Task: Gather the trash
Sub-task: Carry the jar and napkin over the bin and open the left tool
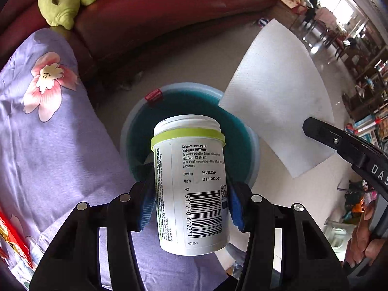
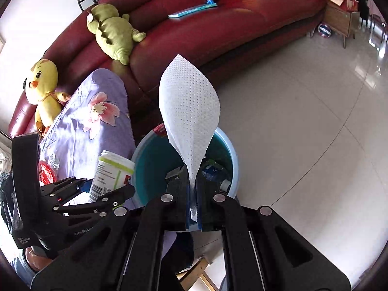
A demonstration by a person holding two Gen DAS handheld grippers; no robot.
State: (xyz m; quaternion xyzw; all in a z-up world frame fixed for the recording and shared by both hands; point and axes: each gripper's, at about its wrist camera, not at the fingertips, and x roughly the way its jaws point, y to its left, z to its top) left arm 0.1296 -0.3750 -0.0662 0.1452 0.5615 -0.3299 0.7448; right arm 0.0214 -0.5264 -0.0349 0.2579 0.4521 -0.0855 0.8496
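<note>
My left gripper is shut on a white supplement jar with a green band and no lid, its blue pads pressing both sides. The jar hangs over the rim of a round blue bin on the floor. My right gripper is shut on a white paper towel, which stands up above the jaws over the same bin. In the left wrist view the paper towel and the right gripper's black finger show at the right. The jar and left gripper appear at the left in the right wrist view.
A lilac flowered cloth covers a surface left of the bin, with red wrappers on it. A dark red sofa curves behind, carrying a green plush, a yellow plush and a book. Some trash lies inside the bin. Tiled floor spreads to the right.
</note>
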